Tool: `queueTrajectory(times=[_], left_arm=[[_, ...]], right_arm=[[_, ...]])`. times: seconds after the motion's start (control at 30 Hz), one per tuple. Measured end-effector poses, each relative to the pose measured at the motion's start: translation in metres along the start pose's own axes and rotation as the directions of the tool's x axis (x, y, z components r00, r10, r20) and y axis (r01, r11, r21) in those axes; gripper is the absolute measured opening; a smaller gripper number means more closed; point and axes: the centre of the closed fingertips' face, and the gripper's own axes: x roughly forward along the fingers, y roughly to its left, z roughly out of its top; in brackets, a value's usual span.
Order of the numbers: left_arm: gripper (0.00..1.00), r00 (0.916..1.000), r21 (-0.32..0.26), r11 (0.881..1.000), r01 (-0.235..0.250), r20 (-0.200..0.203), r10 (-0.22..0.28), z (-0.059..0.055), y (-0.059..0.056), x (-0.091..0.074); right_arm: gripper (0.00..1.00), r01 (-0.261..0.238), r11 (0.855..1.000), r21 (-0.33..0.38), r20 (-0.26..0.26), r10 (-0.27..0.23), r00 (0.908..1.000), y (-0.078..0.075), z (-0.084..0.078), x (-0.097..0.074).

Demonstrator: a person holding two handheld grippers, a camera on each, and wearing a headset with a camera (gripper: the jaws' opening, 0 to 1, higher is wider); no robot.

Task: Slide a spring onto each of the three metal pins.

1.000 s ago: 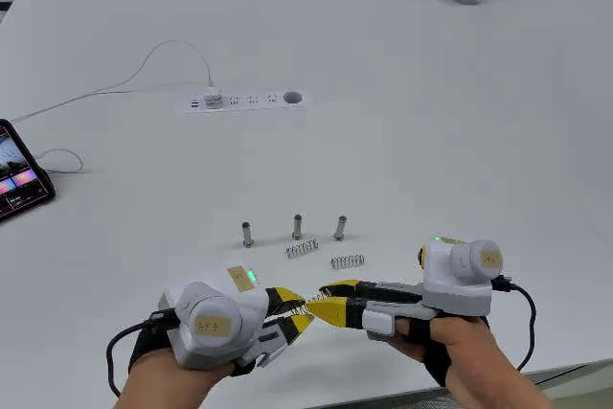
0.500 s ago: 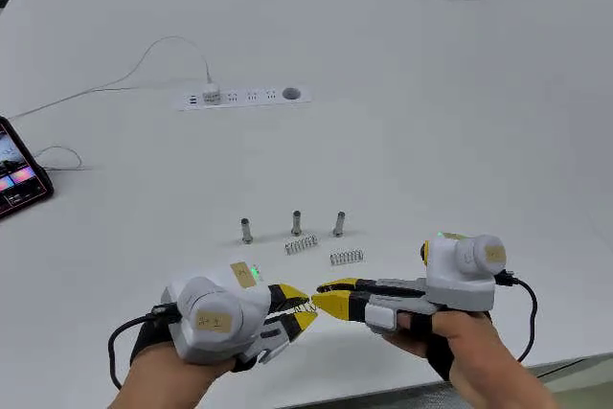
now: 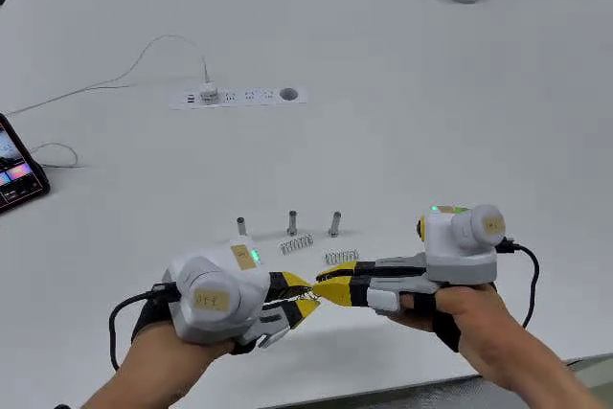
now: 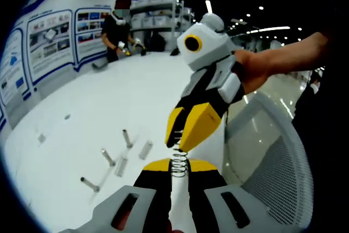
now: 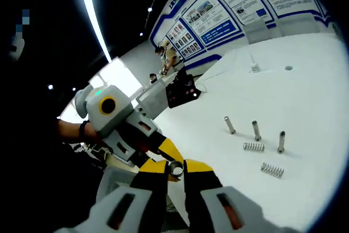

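as spring (image 4: 178, 163) bridges l gripper (image 4: 180, 167), r gripper (image 5: 177, 168)

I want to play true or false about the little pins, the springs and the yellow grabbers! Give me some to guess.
1. Three metal pins stand upright on the table. True.
2. Every pin already wears a spring. False: all three are bare.
3. Two loose springs lie on the table by the pins. True.
4. Both grippers are empty. False: the left gripper and right gripper pinch a third spring between them.
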Motion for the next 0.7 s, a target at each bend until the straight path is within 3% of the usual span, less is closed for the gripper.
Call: queueTrajectory(times=[0.17, 0.33, 0.5, 0.7], left_arm=[[0.09, 0.9997, -0.003, 1.0, 0.006, 0.023, -0.006, 0.011, 0.004, 0.001], [0.09, 0.9994, 0.025, 1.0, 0.012, 0.033, -0.012, 0.018, 0.005, 0.001], [0.09, 0.9993, 0.048, 0.999, 0.025, 0.028, -0.026, 0.018, 0.004, 0.001], [0.09, 0.9982, 0.106, 0.993, 0.057, 0.012, -0.058, 0.02, 0.001, -0.002]], right_arm=[[0.12, 0.001, 0.995, -0.104, -0.07, -0.008, 0.9975, 0.002, 0.011, -0.002], [0.12, -0.02, 0.974, -0.224, -0.163, -0.017, 0.9865, 0.003, 0.015, -0.004], [0.12, -0.056, 0.952, -0.3, -0.251, -0.022, 0.9677, 0.006, 0.011, -0.002], [0.13, -0.14, 0.91, -0.39, -0.365, -0.013, 0.9309, 0.009, 0.005, 0.0]])
